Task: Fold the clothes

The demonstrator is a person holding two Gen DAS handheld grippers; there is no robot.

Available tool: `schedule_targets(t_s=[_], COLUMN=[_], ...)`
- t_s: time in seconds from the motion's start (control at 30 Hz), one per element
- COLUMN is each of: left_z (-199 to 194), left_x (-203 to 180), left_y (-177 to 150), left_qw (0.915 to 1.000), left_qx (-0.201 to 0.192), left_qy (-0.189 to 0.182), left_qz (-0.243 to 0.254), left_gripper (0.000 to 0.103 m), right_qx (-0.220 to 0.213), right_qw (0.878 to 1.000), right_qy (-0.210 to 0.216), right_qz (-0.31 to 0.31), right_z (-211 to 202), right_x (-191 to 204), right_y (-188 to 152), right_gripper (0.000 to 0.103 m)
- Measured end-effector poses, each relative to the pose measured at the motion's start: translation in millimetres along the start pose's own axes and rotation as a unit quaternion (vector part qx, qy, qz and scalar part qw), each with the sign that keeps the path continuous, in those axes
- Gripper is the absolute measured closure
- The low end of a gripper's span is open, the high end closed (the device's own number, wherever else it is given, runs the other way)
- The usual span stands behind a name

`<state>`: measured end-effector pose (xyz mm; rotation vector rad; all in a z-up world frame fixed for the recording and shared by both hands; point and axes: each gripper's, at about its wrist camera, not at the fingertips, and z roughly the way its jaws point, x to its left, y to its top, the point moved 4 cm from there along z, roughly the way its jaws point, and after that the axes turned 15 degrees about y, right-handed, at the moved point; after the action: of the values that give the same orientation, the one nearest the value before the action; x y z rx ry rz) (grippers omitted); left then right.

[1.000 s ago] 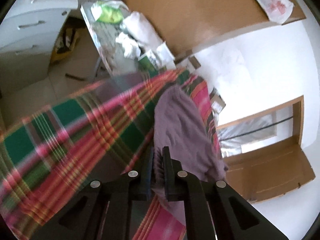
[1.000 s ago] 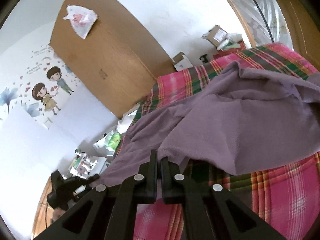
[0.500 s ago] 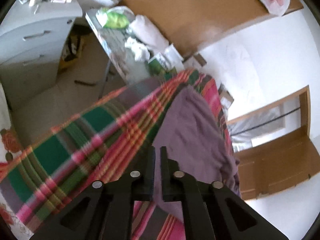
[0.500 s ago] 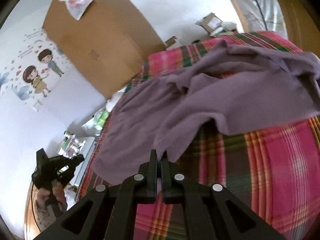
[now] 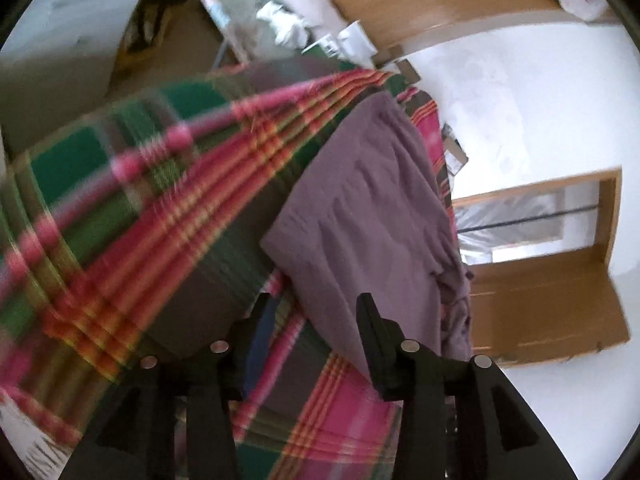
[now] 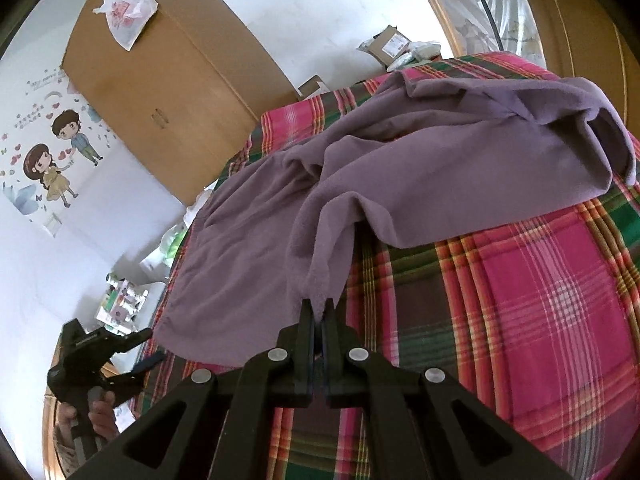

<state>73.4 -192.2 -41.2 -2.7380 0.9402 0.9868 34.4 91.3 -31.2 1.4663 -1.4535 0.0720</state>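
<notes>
While the right claw [image 6: 317, 310] pinches a near corner of the purple fleece garment [image 6: 400, 168] spread on the plaid bedspread [image 6: 540, 300], the left claw [image 5: 316, 308] gapes empty (just short of the hem); spreading seems unfinished, so it should grip next.

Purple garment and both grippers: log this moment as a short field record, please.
garment: purple garment, spread rumpled, unfolded
surface: plaid blanket
right gripper: shut, pinching a garment edge
left gripper: open, empty, by the garment's near edge
left hand: seen in right wrist view
background: wooden wardrobe
</notes>
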Motion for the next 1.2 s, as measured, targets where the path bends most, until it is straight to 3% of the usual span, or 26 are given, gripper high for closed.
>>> schedule_targets(t_s=[0.17, 0.43, 0.5, 0.53, 0.57, 0.7, 0.93, 1.2], left_z=[9.8, 22.0, 24.5, 25.3, 25.1, 6.2, -38.5, -13.1], left_x=[-11.5, -13.5, -11.5, -10.1, -7.8, -5.5, -6.2, 25.0], left_y=[-4.4, 9.1, 10.6, 11.7, 13.2, 23.2, 32.3, 30.8], left_qw=[1.0000, 0.9977, 0.9972, 0.9970, 0.9964, 0.9945, 0.9908, 0.9935], left_qx=[0.001, -0.005, -0.009, -0.009, -0.010, -0.043, -0.108, -0.085], left_qy=[0.001, -0.022, -0.019, -0.019, -0.024, -0.044, -0.056, -0.013], left_qz=[-0.002, -0.064, -0.072, -0.074, -0.081, -0.085, -0.057, -0.075], left_gripper=[0.059, 0.062, 0.077, 0.096, 0.100, 0.100, 0.100, 0.100], right_qx=[-0.008, -0.003, 0.001, 0.003, 0.005, 0.006, 0.030, 0.087], right_qw=[1.000, 1.000, 1.000, 1.000, 1.000, 0.997, 0.992, 0.991], right_qy=[0.008, 0.017, 0.020, 0.020, 0.023, 0.036, 0.081, 0.076], right_qz=[-0.001, 0.002, 0.003, -0.001, -0.010, -0.062, -0.086, -0.065], right_z=[-5.5, -5.7, -4.2, -3.5, -2.6, -4.1, -3.5, 18.5], right_x=[0.6, -2.2, -1.8, 0.2, 4.8, 29.2, 58.0, 41.2], right_y=[2.0, 0.6, 0.2, 0.0, -0.1, -1.5, -10.9, -25.1], right_gripper=[0.100, 0.100, 0.100, 0.100, 0.100, 0.100, 0.100, 0.100])
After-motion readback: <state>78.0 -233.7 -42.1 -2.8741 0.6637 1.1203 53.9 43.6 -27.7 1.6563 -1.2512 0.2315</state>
